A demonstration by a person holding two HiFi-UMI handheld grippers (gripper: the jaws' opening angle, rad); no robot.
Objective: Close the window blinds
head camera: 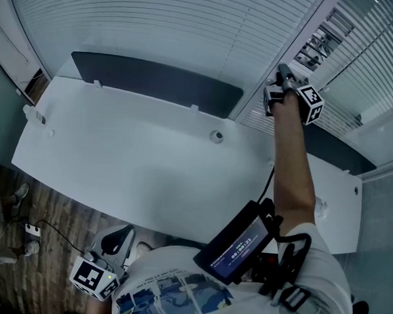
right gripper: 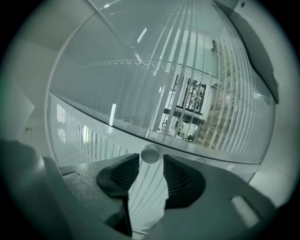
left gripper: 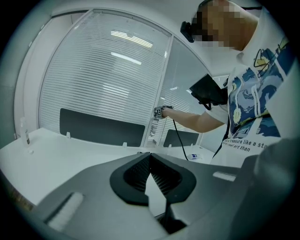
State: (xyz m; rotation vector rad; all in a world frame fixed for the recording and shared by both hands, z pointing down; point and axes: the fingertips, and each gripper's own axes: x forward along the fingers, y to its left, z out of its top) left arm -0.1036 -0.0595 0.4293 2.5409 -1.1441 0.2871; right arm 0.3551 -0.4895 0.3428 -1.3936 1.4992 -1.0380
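Left gripper sits low at the near edge of the white desk, jaws pinched together on nothing. Right gripper is up at the window blinds behind the desk, jaws wide with a small white knob between the tips

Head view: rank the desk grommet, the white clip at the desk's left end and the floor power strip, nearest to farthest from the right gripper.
1. Grommet, just lower left of the right gripper.
2. Clip, far left.
3. Power strip, bottom left, down on the floor.
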